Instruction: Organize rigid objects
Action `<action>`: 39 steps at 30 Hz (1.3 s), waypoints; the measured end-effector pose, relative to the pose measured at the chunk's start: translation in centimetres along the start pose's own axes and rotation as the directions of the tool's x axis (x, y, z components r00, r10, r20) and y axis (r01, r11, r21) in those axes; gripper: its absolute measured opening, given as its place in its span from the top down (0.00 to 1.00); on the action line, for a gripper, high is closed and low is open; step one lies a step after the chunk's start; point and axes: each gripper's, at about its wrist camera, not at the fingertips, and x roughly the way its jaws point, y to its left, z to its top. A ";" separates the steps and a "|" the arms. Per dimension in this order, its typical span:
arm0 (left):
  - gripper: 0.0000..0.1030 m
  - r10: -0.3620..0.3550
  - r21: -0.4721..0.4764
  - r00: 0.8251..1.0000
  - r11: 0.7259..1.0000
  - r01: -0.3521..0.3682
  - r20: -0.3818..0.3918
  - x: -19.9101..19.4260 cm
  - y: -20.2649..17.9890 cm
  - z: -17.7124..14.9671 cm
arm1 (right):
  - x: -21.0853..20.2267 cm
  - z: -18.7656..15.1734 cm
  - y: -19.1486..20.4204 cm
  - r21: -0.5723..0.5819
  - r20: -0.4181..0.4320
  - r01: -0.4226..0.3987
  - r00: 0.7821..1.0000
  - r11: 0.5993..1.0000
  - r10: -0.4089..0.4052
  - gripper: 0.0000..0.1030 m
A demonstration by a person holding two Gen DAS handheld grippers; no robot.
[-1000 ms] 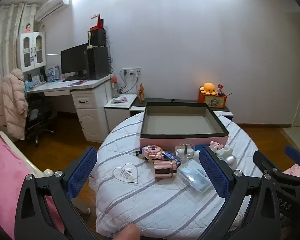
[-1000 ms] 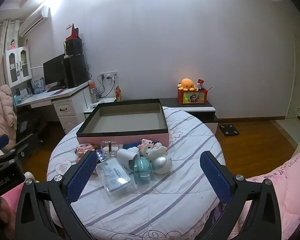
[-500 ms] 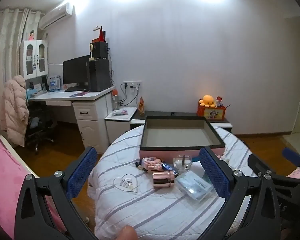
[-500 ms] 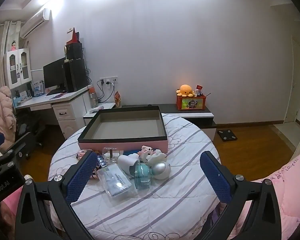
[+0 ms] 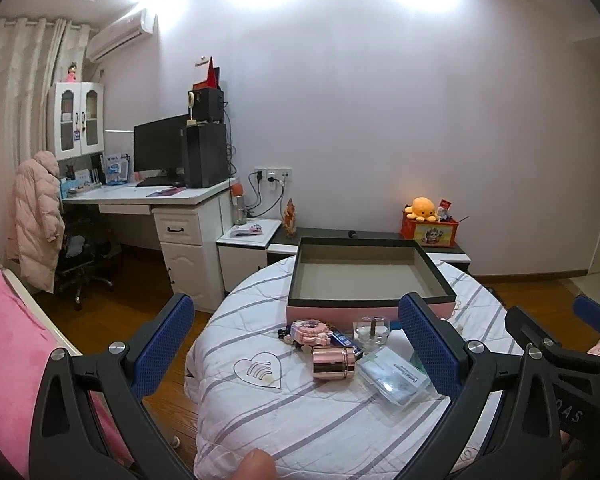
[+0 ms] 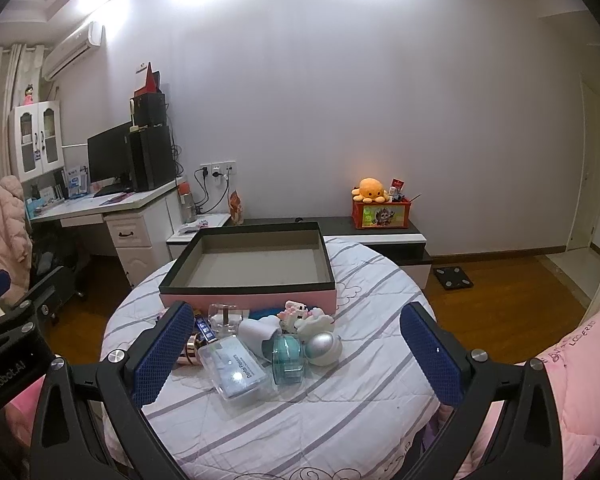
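An empty pink box with a black rim (image 5: 370, 302) (image 6: 246, 290) stands at the far side of a round table with a striped white cloth (image 5: 284, 412) (image 6: 340, 408). In front of it lies a cluster of small items: a rose-gold tin (image 5: 334, 362), a clear plastic case (image 5: 394, 376) (image 6: 234, 370), a glass jar (image 5: 372, 330) (image 6: 224, 316), a pink toy (image 5: 310, 330), a teal container (image 6: 288, 358), a silver egg (image 6: 324, 348). My left gripper (image 5: 296, 354) and right gripper (image 6: 296, 356) are open and empty, held back from the items.
A white desk with a monitor (image 5: 160, 156) and a chair with a pink coat (image 5: 36, 208) stand at the left. A low cabinet with an orange plush on a red box (image 6: 374, 204) is behind the table. Pink bedding (image 6: 572, 384) lies at the right.
Both grippers have risen and tilted up a little; the table and box sit lower in both views. Nothing was gripped or moved.
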 end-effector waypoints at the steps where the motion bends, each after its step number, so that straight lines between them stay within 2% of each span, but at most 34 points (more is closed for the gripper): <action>1: 0.00 -0.004 -0.002 1.000 1.000 0.004 -0.001 0.0 0.0 0.0 | 0.0 0.0 -0.1 0.003 0.000 -0.001 1.000 1.000 0.001 0.00; 39: 0.00 -0.007 0.013 1.000 1.000 0.008 -0.023 0.6 -0.3 -0.6 | -0.2 0.1 -0.6 0.010 0.015 0.015 1.000 1.000 -0.015 0.00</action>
